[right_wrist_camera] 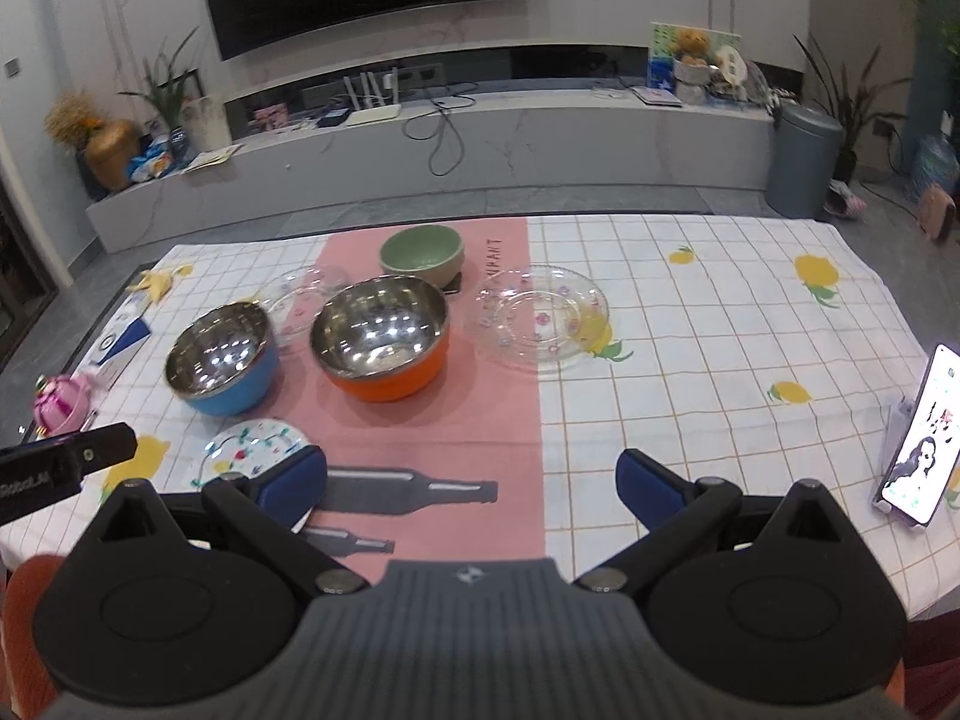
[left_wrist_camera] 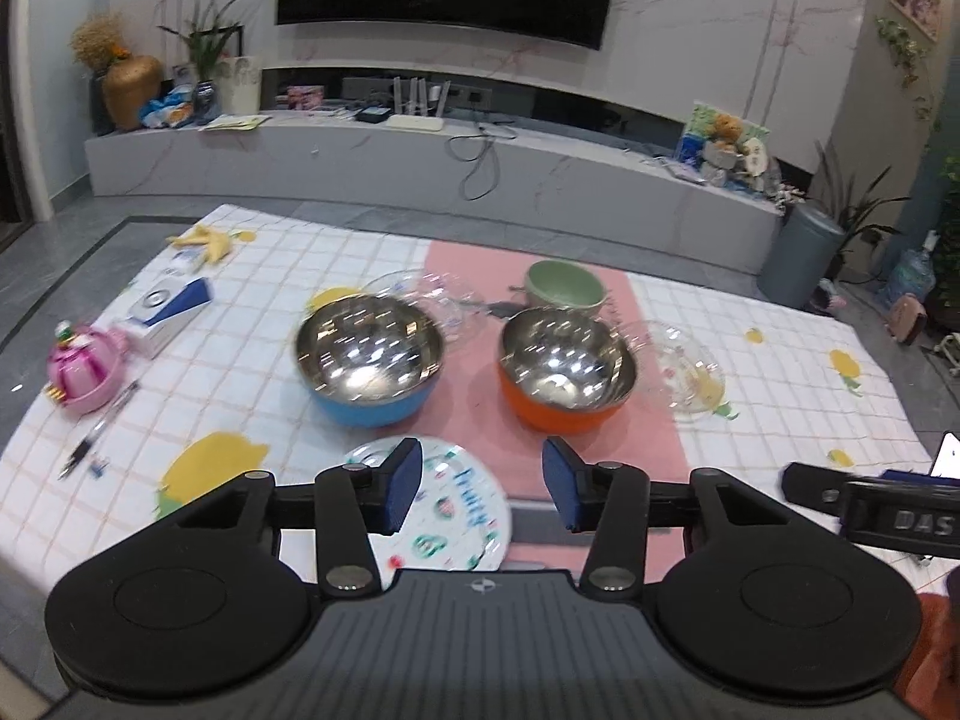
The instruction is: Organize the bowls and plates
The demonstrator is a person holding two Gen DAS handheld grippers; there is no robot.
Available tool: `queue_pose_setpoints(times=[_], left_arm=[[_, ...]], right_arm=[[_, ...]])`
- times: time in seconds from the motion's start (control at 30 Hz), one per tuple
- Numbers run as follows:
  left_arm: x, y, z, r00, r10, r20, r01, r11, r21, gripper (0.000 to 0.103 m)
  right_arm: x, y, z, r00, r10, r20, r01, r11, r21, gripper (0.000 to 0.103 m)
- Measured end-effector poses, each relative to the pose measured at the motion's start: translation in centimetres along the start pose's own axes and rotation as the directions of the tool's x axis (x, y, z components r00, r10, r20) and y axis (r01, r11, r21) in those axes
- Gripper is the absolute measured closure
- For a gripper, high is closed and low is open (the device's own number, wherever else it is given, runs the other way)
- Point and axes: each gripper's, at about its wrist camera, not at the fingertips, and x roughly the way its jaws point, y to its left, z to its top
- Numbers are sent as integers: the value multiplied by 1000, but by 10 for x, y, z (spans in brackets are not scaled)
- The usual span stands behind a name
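Two steel-lined bowls stand mid-table: a blue bowl [left_wrist_camera: 366, 360] [right_wrist_camera: 222, 360] and an orange bowl [left_wrist_camera: 564, 372] [right_wrist_camera: 384, 342]. A green bowl [left_wrist_camera: 564, 285] [right_wrist_camera: 423, 255] sits behind the orange one. One clear glass plate [left_wrist_camera: 690, 372] [right_wrist_camera: 540, 318] lies to the right, a second clear plate [left_wrist_camera: 432, 294] [right_wrist_camera: 300, 300] behind the blue bowl. A white fruit-print plate [left_wrist_camera: 462, 498] [right_wrist_camera: 252, 444] lies near the front edge. My left gripper [left_wrist_camera: 483, 480] hovers open over it, pads apart from it. My right gripper [right_wrist_camera: 471, 480] stands wide open over the pink runner, holding nothing.
A phone on a stand [right_wrist_camera: 918, 456] is propped at the right front. At the left lie a pink toy [left_wrist_camera: 84, 372], a pen [left_wrist_camera: 102, 426], a blue-white box [left_wrist_camera: 168, 306] and a banana peel [left_wrist_camera: 207, 243]. The checked cloth [right_wrist_camera: 720, 360] covers the table.
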Motion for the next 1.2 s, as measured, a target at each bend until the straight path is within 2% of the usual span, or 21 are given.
queue_pose_setpoints(times=[0.2, 0.27, 0.4, 0.57, 0.67, 0.73, 0.83, 0.97, 1.13, 1.2], left_arm=[[34, -6, 13, 999, -31, 20, 31, 999, -22, 49], [48, -7, 17, 999, -39, 21, 39, 999, -34, 49], [77, -8, 22, 999, -50, 5, 50, 998, -46, 49], [115, -12, 24, 999, -5, -37, 3, 998, -61, 49], [138, -8, 26, 995, -35, -92, 24, 993, -119, 49], [152, -4, 27, 991, -53, -123, 32, 985, -168, 49], [168, 1, 28, 990, -51, -134, 24, 981, -192, 49], [183, 5, 28, 985, -58, -164, 23, 978, -207, 60], [188, 6, 26, 983, -72, -171, 33, 975, -220, 75], [189, 3, 28, 982, -79, -169, 42, 976, -212, 84]], right_arm=[[40, 0, 18, 1000, 9, -16, -9, 1000, 5, 4], [54, 0, 25, 1000, 18, -16, -18, 1000, 8, 12], [85, -1, 36, 999, 31, -23, -31, 999, 28, 18], [128, -2, 50, 997, 56, -55, -54, 997, 52, 33], [154, -3, 57, 994, 67, -80, -61, 995, 78, 38], [170, -2, 60, 993, 67, -96, -59, 994, 88, 46], [192, -5, 62, 988, 94, -122, -80, 990, 117, 51], [208, -6, 60, 980, 144, -134, -124, 981, 150, 59], [212, -4, 60, 971, 208, -118, -187, 968, 166, 87], [212, -1, 60, 973, 199, -116, -180, 972, 153, 88]])
